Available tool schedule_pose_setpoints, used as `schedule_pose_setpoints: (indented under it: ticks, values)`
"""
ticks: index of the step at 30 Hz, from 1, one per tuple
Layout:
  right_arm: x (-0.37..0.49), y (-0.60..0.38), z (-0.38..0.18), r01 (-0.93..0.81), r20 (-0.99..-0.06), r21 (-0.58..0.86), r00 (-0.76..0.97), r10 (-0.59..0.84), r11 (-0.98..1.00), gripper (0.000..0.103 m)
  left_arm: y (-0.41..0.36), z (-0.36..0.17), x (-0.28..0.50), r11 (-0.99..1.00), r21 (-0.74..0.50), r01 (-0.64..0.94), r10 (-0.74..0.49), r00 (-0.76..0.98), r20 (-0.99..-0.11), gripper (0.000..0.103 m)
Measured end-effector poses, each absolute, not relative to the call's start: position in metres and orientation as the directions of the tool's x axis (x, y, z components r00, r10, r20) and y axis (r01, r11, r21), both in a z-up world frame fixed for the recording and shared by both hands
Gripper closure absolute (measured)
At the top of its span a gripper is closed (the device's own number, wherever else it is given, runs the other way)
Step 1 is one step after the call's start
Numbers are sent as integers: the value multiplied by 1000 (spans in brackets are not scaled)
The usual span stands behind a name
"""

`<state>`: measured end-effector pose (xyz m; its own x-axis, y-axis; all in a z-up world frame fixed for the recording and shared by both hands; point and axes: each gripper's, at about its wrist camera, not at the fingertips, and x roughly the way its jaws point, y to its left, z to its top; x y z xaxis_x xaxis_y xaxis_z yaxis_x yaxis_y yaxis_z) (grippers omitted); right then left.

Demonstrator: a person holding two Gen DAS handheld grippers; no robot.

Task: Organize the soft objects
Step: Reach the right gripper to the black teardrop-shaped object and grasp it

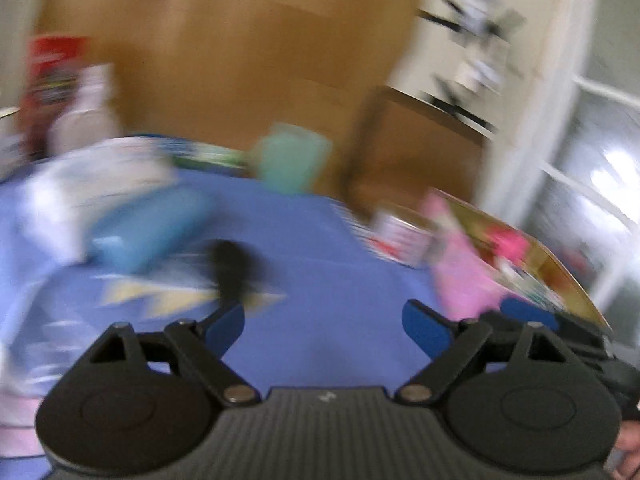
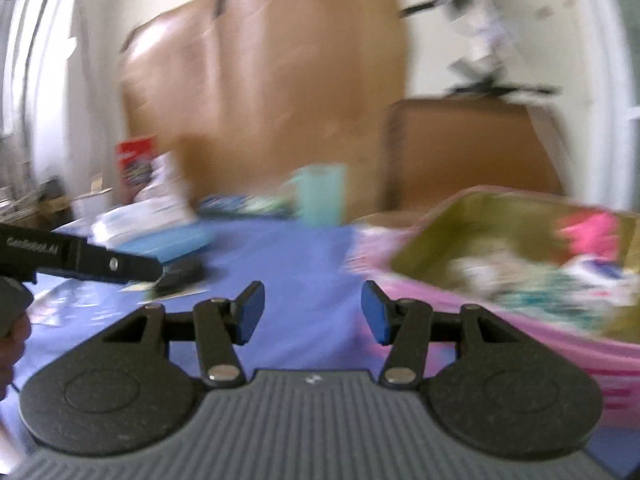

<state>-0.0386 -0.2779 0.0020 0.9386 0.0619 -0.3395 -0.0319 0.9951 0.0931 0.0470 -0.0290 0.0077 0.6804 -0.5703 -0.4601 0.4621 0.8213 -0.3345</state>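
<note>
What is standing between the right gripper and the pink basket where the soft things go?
Nothing visible. The right gripper is open and empty above the blue cloth, and the pink basket lies just to its right, with only bare cloth between them. The frames are blurred, so small items could be missed.

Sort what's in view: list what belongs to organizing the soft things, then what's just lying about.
Job: pink bin with soft items inside; pink item in it; left gripper and right gripper, both open and holding nothing.

Lying about: teal mug; blue case; black object; red box; cardboard.
</note>
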Motion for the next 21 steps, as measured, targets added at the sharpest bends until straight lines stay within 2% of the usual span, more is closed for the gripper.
schedule_pose_setpoints:
  ticks: [6, 10, 13, 14, 15, 16, 21]
  values:
    - [25, -216, 6, -190, -425, 137, 875, 231, 972, 44, 43, 1, 58, 860, -413, 299, -474, 768, -431, 14]
    - [71, -182, -4, -206, -503, 170, 823, 265, 964, 44, 56, -7, 58, 865, -423, 271, -459, 767, -448, 14]
    - [96, -163, -16, -186, -561, 152, 792, 239, 971, 44, 60, -13, 58, 857, -439, 270, -472, 754, -458, 14]
    - [103, -158, -20, -175, -580, 140, 783, 224, 975, 46, 61, -14, 57, 857, -438, 273, -474, 751, -460, 14]
    - [106, -158, -22, -171, -593, 131, 776, 215, 977, 59, 60, -14, 56, 857, -434, 278, -476, 749, -460, 14]
    - [106, -159, -23, -165, -592, 113, 781, 199, 980, 62, 61, -15, 54, 856, -431, 284, -479, 748, -459, 14]
    - [81, -176, -20, -170, -596, 101, 779, 196, 980, 63, 53, -18, 58, 843, -446, 302, -507, 724, -467, 14]
